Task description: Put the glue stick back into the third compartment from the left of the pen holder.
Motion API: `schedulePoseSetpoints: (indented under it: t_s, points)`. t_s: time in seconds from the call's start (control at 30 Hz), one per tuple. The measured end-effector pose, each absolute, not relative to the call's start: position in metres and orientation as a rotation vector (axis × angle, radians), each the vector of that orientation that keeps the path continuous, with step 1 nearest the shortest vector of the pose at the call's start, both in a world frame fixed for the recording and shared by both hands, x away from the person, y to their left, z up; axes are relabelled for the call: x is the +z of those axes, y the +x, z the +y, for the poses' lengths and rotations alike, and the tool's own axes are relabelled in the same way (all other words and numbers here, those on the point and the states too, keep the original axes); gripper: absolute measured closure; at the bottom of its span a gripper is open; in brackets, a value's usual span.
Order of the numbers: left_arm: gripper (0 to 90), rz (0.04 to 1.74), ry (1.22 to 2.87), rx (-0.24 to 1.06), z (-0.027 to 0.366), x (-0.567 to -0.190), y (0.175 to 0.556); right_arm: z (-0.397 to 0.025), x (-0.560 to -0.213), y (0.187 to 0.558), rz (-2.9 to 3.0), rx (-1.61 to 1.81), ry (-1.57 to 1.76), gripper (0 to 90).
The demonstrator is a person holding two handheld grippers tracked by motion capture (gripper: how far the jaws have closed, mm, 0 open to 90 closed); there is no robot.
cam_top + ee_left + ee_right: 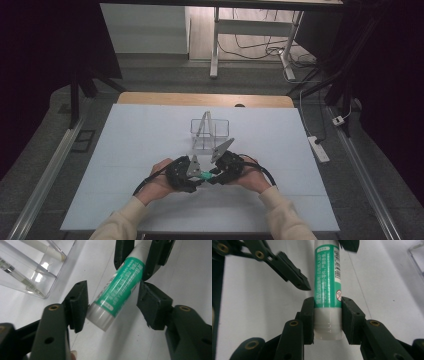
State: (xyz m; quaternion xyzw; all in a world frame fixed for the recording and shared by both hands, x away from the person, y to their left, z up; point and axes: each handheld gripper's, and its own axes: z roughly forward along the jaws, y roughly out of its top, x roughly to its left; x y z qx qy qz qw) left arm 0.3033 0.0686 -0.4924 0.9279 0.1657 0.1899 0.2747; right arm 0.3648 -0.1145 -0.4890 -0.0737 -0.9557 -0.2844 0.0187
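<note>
A green glue stick (204, 175) with a white cap and a grey base hangs just above the white table, between both grippers. My right gripper (328, 312) is shut on its white cap end, and the green body (327, 277) points away from it. My left gripper (115, 306) is open, its jaws standing on either side of the grey base end of the glue stick (120, 282). One pad (78, 305) is at the base's edge; the other pad stands clear. In the high view the left gripper (196, 176) and right gripper (213, 175) face each other near the table's front middle.
A clear plastic box (192, 131) holding several thin sticks stands just behind the grippers; its corner (47, 277) is close to my left gripper. A white power strip (318, 148) lies off the table's right edge. White table surface (125, 150) stretches to both sides.
</note>
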Motion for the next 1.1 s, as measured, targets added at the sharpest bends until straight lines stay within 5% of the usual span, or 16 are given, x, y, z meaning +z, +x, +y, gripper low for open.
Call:
schedulePoseSetpoints:
  t_s: [0.5, 1.1]
  points:
    - [60.4, 0.334, 2.602, 0.542, 0.062, -0.502, 0.3, -0.117, -0.48, 0.367, -2.867, -0.953, -0.26, 64.5]
    - [66.1, 0.516, 2.432, 0.506, 0.086, -0.493, 0.31, -0.144, -0.463, 0.372, -2.791, -1.48, -0.556, 41.4]
